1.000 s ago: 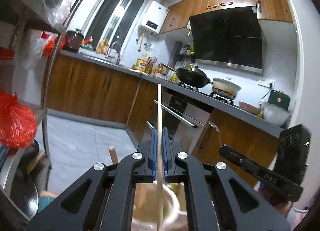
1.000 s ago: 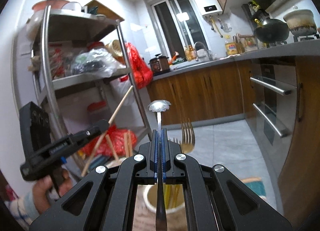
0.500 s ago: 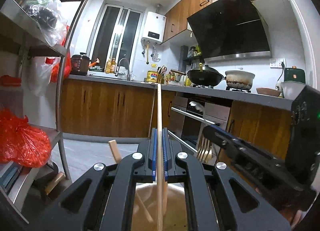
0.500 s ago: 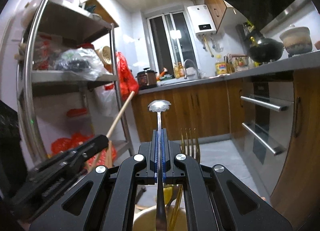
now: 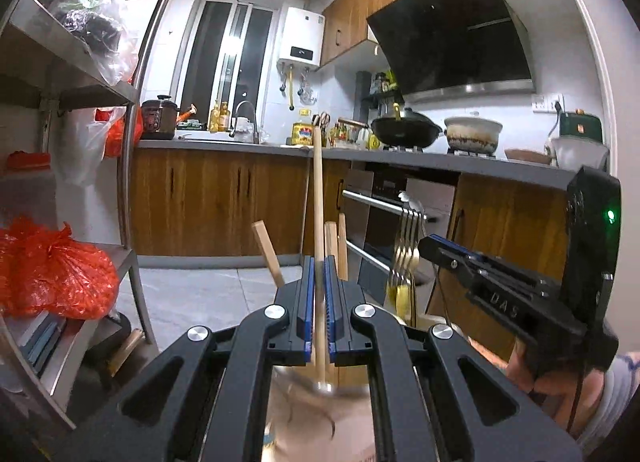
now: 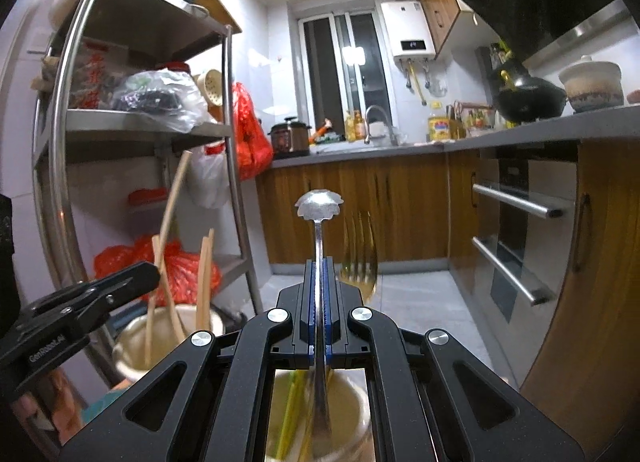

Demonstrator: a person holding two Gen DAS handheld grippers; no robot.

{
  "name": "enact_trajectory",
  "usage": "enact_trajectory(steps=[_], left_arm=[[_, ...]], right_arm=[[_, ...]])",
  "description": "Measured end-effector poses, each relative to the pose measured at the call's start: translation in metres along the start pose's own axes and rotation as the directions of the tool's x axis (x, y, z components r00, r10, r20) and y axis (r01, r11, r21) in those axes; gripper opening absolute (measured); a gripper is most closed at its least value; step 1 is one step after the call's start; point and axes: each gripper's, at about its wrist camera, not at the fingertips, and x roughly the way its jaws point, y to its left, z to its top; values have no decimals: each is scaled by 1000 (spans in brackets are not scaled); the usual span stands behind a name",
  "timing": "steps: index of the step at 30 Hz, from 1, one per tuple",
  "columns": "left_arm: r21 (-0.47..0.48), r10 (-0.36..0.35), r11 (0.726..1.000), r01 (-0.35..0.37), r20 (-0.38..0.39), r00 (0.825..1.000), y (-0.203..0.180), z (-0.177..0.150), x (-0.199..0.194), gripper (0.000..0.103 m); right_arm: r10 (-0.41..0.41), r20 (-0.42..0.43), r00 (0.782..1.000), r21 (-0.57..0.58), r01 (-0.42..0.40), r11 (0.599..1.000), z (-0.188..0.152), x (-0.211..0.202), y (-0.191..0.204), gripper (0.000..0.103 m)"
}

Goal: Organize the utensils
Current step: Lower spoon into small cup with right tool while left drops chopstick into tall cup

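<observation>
A long wooden chopstick (image 5: 318,198) stands upright between the blue pads of the left gripper (image 5: 319,286); its jaws are slightly parted, with thin gaps on both sides of the stick, so they look released, and the stick's lower end is blurred over the steel cup (image 5: 304,394) beneath. Other wooden sticks (image 5: 267,252) lean in that cup. The right gripper (image 6: 319,294) has its jaws clenched on the handle of a metal spoon (image 6: 319,206), whose scalloped end points up; its lower part reaches down into a cream cup (image 6: 344,406) that also holds yellow-handled pieces. A gold fork (image 6: 359,258) stands just right of the spoon, blurred. The right view alone shows the steel cup (image 6: 132,346) from outside, near left, with its chopsticks (image 6: 205,278) fanned out, and the left gripper's black body beside it. The left view alone shows the right gripper (image 5: 440,252) from the side, at the right, with the fork tines (image 5: 406,258) just beside its tip and the hand (image 5: 548,378) holding it. Farther out, a metal shelf rack (image 6: 230,166) with red bags (image 5: 56,270) stands on the left, wooden cabinets (image 5: 216,206) run under a grey surface (image 5: 440,160) bearing a black wok (image 5: 406,130) and a white pot (image 5: 472,134), and a tiled floor (image 6: 416,306) lies between.
</observation>
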Motion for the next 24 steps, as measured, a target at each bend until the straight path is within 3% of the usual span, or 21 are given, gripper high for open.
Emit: enact_trajectory(steps=[11, 12, 13, 15, 20, 22, 24], left_arm=[[15, 26, 1000, -25, -72, 997, -4, -4, -9, 7], [12, 27, 1000, -27, -73, 997, -5, -3, -11, 14], [4, 31, 1000, -31, -74, 997, -5, -2, -14, 28], [-1, 33, 999, -33, -61, 998, -5, -1, -21, 39], [-9, 31, 999, -31, -75, 997, -10, -4, -40, 42], [-7, 48, 999, -48, -75, 996, -13, -8, -49, 54], [-14, 45, 999, -46, -77, 996, -15, -11, -56, 58]], right_arm=[[-7, -142, 990, 2, 7, 1000, -18, -5, -5, 4], [-10, -150, 989, 4, 11, 1000, -19, -5, -5, 4], [-14, -155, 988, 3, 14, 1000, -19, -7, -5, 4], [-13, -160, 987, 6, 14, 1000, -19, -8, -6, 4], [-15, -135, 991, 14, 17, 1000, -13, -16, -7, 4], [-16, -145, 989, 11, 18, 1000, -12, -16, -7, 4], [-15, -163, 986, 8, 17, 1000, -13, -15, -8, 4]])
